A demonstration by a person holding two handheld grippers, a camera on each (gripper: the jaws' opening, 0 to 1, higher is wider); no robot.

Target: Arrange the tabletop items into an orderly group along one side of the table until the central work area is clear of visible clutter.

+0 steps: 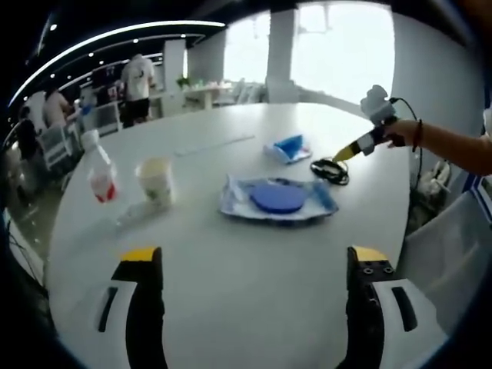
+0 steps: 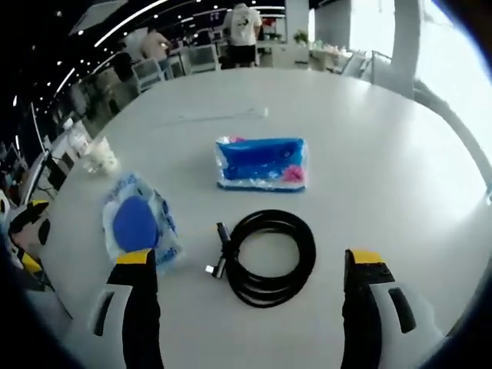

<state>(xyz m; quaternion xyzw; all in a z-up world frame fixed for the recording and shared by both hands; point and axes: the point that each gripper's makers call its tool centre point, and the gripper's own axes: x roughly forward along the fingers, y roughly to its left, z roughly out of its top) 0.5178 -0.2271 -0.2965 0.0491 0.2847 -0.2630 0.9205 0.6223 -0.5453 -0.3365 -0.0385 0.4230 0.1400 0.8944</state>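
Observation:
On the white round table [image 1: 231, 292] lie a clear packet with a blue round item [image 1: 278, 198], a blue tissue pack [image 1: 290, 148], a coiled black cable [image 1: 330, 171], a paper cup [image 1: 156, 179] and a plastic bottle [image 1: 100, 171]. My left gripper [image 1: 254, 265] is open above bare table, short of the packet. In the right gripper view, my right gripper [image 2: 250, 265] stands open just above the coiled cable [image 2: 269, 257], with the tissue pack [image 2: 261, 163] beyond it and the blue packet [image 2: 138, 221] to its left. The right gripper [image 1: 367, 138] also shows in the left gripper view, held by a hand.
A thin clear strip [image 2: 215, 117] lies farther across the table. A crumpled clear wrapper [image 1: 140, 211] sits beside the cup. People stand at desks [image 1: 138, 84] beyond the table's far edge. The left gripper [image 2: 27, 231] shows at the left edge of the right gripper view.

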